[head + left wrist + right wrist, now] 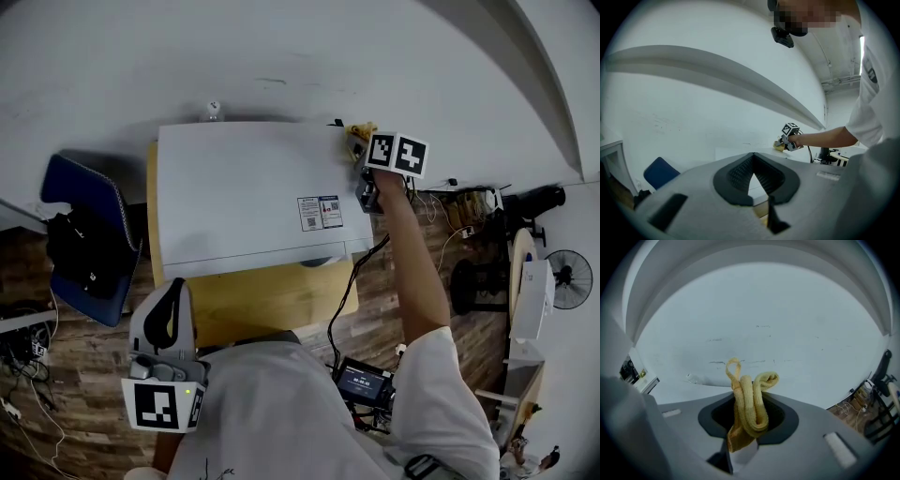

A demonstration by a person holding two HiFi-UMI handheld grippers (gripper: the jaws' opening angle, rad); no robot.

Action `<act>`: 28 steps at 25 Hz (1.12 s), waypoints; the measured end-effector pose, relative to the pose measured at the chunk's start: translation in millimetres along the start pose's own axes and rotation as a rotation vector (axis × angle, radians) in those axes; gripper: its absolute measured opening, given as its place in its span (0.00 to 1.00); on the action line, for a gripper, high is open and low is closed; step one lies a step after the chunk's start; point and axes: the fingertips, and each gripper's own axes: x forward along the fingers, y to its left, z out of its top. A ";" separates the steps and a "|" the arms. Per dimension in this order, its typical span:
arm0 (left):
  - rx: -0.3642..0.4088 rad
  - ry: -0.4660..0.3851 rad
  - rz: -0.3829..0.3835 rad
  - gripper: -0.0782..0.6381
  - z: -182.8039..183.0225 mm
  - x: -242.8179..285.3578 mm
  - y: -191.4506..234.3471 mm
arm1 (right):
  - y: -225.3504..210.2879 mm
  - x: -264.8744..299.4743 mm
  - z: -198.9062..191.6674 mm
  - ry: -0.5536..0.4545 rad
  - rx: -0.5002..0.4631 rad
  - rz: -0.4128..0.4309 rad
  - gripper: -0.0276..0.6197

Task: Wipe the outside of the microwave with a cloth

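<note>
The right gripper (362,150) is clamped on a bunched yellow cloth (750,399), ribbed and looped, at the far right corner of the boxy white microwave (248,187). Its flat top looks smooth, though whether the cloth touches it isn't clear. Wiping the top seems to be the step in hand, and the next move calls for a firm sweep left. The left gripper (752,157) hangs near, jaws together and empty.

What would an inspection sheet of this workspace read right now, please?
Surface: yellow table under the microwave.
Job's things: white microwave, labelled top; yellow cloth at its far right corner.
Clutter: nothing seen.
Grippers: right hand-held gripper shut on cloth; left hand-held gripper shut, empty.
Cables: black cable hanging below the right arm; loose wires at right.
Surroundings: white wall, blue chair, fan.
</note>
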 end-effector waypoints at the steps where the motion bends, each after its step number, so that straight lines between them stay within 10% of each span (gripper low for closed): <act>1: -0.001 0.001 0.000 0.10 -0.2 1.1 -0.4 | 1.1 1.7 -0.8 0.007 0.002 0.002 0.23; 28: 0.001 -0.015 0.004 0.10 1.0 -18.5 12.9 | 54.1 15.5 -2.9 0.059 -0.058 -0.013 0.23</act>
